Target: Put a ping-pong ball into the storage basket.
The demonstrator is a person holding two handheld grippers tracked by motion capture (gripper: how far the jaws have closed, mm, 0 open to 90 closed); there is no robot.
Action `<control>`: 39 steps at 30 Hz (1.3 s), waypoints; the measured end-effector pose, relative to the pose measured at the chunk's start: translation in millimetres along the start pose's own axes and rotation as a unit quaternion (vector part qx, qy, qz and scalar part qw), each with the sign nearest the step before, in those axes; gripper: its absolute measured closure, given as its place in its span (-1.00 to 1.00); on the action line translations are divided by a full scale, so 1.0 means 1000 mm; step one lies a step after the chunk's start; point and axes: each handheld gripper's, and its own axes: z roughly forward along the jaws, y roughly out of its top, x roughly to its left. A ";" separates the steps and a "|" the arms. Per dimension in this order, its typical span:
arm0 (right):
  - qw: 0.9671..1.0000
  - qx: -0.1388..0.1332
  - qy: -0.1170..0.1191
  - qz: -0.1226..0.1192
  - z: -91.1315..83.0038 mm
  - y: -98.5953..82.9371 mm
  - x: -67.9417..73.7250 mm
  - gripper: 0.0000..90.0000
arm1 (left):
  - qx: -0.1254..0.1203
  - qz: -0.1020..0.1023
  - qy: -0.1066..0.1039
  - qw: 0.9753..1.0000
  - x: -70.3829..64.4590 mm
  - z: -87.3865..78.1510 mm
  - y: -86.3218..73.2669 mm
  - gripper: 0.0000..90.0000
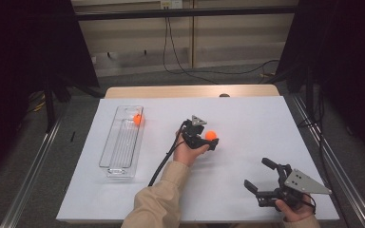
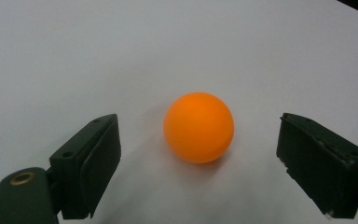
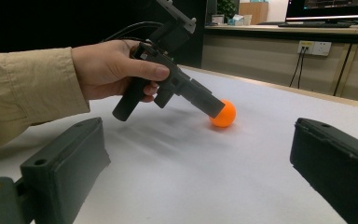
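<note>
Near the middle of the white tabletop (image 1: 247,114) sat your round, bright orange ball (image 1: 211,135). Your left gripper (image 1: 208,142) pointed down at it, jaws wide apart with the ball between them, not touching. A second orange ball (image 1: 137,119) lay in the clear tray (image 1: 116,166) by the left edge. Your right gripper (image 1: 257,175) rested near the front right corner, jaws apart, holding nothing.

in the right gripper view the left gripper (image 3: 214,109) covers part of the orange ball (image 3: 227,114), so jaw contact can't be told there. right gripper (image 1: 261,178): hand cut off by bottom edge in high view. second ball in clear tray (image 1: 109,152) too small for detail.
</note>
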 end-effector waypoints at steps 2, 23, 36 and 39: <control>1.000 0.000 0.001 0.000 0.000 0.000 0.000 -0.94 | -0.001 -0.002 0.001 1.000 0.000 0.001 0.000 -0.69; 1.000 0.000 0.000 -0.001 0.000 0.000 0.000 -0.93 | 0.016 0.003 0.002 1.000 -0.002 0.013 0.002 -0.46; 1.000 -0.001 -0.001 -0.001 0.000 0.000 0.000 -0.93 | 0.025 0.003 0.000 1.000 -0.001 0.018 0.001 -0.22; 1.000 -0.001 -0.001 -0.001 0.000 0.000 0.000 -0.93 | 0.025 0.005 0.001 1.000 -0.001 0.019 0.001 -0.19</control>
